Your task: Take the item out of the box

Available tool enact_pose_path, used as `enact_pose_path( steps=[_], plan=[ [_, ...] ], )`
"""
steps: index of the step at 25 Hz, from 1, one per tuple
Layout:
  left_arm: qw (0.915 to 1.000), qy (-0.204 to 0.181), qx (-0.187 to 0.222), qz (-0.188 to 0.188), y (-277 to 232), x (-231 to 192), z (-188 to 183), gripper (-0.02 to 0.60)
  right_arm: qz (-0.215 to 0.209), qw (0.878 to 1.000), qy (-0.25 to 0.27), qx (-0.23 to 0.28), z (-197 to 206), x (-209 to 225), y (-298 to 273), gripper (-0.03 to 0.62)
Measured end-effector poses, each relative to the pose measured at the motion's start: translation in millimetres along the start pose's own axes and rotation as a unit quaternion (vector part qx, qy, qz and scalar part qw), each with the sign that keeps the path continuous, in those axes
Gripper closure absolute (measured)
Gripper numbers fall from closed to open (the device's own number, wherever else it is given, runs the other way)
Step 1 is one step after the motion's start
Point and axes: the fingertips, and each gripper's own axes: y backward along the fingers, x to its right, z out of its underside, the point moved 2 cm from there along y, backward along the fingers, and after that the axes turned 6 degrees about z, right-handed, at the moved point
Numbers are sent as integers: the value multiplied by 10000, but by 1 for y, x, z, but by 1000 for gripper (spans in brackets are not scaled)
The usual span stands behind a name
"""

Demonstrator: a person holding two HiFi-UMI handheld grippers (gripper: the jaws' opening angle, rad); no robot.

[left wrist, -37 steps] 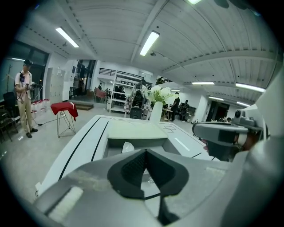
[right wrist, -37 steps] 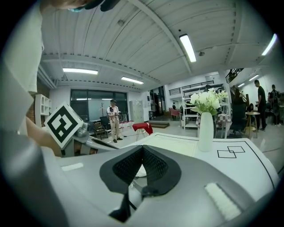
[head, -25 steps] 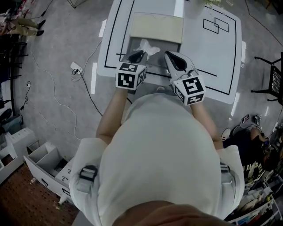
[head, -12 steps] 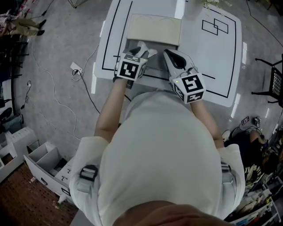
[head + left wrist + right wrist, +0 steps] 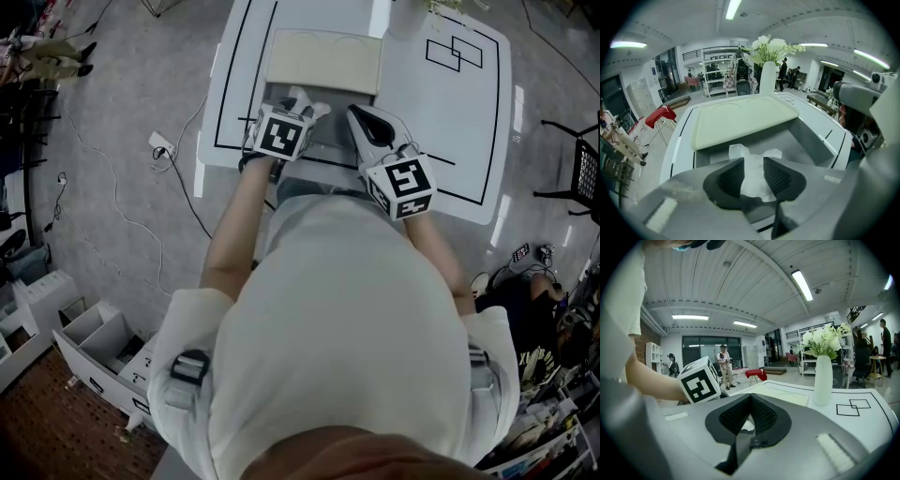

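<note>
One white table [image 5: 441,122] with black lines is seen. One open grey box [image 5: 813,136] is counted on it, and one flat cream lid [image 5: 323,61]. One white crinkly plastic bag [image 5: 752,176] is counted in the box. One tall white vase [image 5: 823,380] of white flowers is counted. Two grey grippers are counted, the left gripper [image 5: 753,161] and the right gripper [image 5: 750,399]. One pair of jaws, the left, has just been opening, with the bag between. One pair, the right, is pressed together. Two black-and-white marker cubes are counted, the left cube [image 5: 284,134] and the right cube [image 5: 403,186].
</note>
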Motion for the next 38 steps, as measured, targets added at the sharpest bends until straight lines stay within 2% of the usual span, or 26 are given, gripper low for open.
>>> enact_pose_path(
  steps=[6, 10, 16, 20, 25, 38],
  plan=[
    [9992, -164, -247, -284, -6, -3, 5, 479, 65, 10000, -34, -3, 3, 0, 7, 592],
    [9982, -320, -274, -421, -7, -3, 6, 512, 115, 9999, -53, -5, 4, 2, 11, 592],
    [9980, -443, -227, -395, -7, -1, 7, 543, 128, 9999, -26, -12, 7, 2, 16, 592],
    [9979, -477, 0, -433, -1, -1, 3, 566, 116, 9999, -4, -5, 9, -1, 19, 592],
    [9985, -435, 212, -237, 4, 4, -1, 578, 102, 9999, 6, 18, 11, -5, 19, 592],
    [9920, -223, 1220, -249, 56, 23, -13, 578, 179, 9998, 21, 51, 15, -27, 27, 592]
  ],
)
